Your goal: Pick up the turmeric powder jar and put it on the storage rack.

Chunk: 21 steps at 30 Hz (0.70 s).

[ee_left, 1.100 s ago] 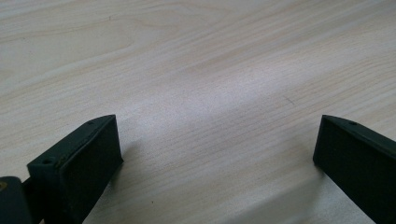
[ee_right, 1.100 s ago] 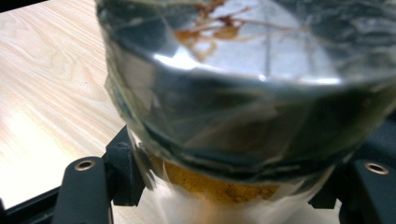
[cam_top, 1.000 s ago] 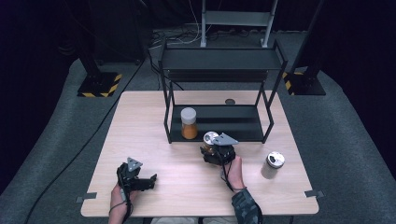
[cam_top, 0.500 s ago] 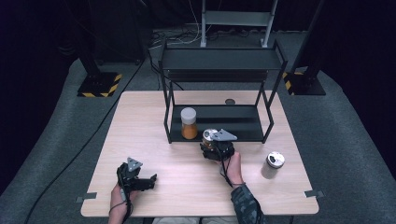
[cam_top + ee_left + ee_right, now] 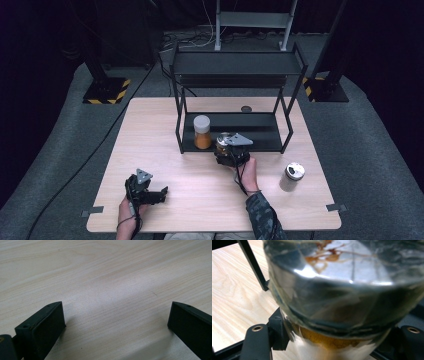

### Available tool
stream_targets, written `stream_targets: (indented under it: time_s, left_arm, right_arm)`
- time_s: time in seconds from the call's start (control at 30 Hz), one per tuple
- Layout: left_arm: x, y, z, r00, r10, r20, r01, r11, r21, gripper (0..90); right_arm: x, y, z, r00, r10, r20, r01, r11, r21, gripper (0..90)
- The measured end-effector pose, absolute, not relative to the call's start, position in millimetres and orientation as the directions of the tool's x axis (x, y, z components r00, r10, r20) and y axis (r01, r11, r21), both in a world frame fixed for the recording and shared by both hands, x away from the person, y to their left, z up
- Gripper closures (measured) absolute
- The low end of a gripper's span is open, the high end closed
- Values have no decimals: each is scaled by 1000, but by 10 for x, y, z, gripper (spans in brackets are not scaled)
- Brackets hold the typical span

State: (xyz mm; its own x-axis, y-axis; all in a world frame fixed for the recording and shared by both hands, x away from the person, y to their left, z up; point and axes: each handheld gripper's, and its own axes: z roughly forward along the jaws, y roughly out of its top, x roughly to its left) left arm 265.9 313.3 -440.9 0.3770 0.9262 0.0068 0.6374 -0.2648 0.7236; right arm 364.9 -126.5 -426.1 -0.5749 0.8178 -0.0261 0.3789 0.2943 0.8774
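Two spice jars are in play around the black wire rack: one with a white lid and orange powder is standing on the rack's lower shelf, and another with a silver lid is being carried by the right gripper at the shelf's front edge, just right of the first. In the right gripper view, the jaws are clamping this silver-lidded jar below its lid, with yellow-brown spice showing through the glass. A third jar with a shaker top is waiting on the surface, well apart to the right. The left gripper is resting near the surface's front left corner, its jaws standing wide open over bare wood with nothing between them. The step in hand looks like setting the held jar onto the lower shelf beside the white-lidded one. Doing it well probably means keeping the jar upright, lifting its base clear of the shelf's front rail, sliding it in without nudging its neighbour, and opening the jaws only once the base is sitting flat.
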Motion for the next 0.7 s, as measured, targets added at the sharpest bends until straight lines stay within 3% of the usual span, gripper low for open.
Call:
stream_targets:
  time_s: [0.7]
  left_arm:
    - [2666,3141,-4408,378,926,1,640,-262,723,6]
  right_arm:
    - [3843,-1228,-4266,-557,830,-20,390,282,877,303]
